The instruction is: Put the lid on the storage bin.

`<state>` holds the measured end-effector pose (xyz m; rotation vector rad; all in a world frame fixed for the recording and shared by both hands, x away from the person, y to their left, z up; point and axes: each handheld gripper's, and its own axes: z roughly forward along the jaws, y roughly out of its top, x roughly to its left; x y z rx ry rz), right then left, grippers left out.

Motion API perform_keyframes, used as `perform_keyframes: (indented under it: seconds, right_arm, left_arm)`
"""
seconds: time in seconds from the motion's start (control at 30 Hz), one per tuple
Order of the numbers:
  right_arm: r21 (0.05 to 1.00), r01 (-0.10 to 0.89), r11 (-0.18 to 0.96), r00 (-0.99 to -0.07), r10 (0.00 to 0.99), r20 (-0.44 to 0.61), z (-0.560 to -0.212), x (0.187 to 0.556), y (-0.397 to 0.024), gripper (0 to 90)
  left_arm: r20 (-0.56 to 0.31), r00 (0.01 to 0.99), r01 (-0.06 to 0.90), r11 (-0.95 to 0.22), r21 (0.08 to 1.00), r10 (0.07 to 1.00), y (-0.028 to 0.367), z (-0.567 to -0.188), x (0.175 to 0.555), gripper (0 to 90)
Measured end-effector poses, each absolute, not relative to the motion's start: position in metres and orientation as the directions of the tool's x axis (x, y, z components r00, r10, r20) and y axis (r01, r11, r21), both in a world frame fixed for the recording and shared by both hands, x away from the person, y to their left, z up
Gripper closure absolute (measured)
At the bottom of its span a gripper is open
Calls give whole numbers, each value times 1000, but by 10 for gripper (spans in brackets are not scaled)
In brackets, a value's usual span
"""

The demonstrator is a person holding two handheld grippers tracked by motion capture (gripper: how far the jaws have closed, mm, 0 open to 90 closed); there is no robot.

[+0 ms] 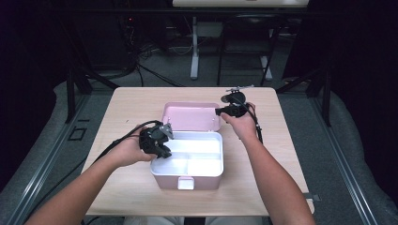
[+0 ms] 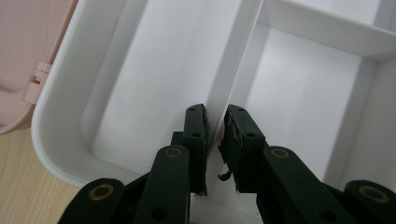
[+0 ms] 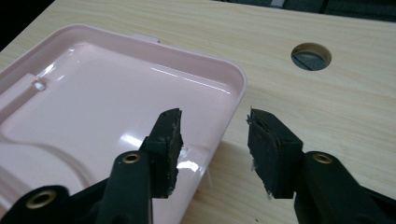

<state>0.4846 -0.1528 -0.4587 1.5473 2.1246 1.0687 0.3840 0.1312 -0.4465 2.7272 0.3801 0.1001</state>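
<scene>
Left gripper clamps the white tray's divider; right gripper (jaws apart) hovers at the pink lid's three o'clock edge

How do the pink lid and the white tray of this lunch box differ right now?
The lid is pink, the tray white. The lid's inside is one open surface; the tray is split by dividers into compartments. The lid lies flat behind the tray, nearer the right gripper; the left gripper straddles a tray divider. Both are rounded rectangles, hinged together.
</scene>
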Motion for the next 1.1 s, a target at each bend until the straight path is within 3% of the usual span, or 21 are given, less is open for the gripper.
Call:
perform_keyframes:
  seconds: [0.53, 0.73, 1.1]
  right_arm:
    - [617, 784, 63, -249, 943, 221, -481, 510, -138, 664]
    - [587, 808, 46, -228, 943, 240, -483, 512, -139, 767]
    - [570, 821, 29, -203, 948, 244, -477, 513, -138, 802]
  left_arm:
    - [18, 962, 245, -890, 385, 272, 132, -447, 384, 786]
    - [18, 962, 244, -890, 386, 272, 132, -447, 384, 786]
    - [17, 963, 243, -890, 387, 270, 131, -447, 384, 787]
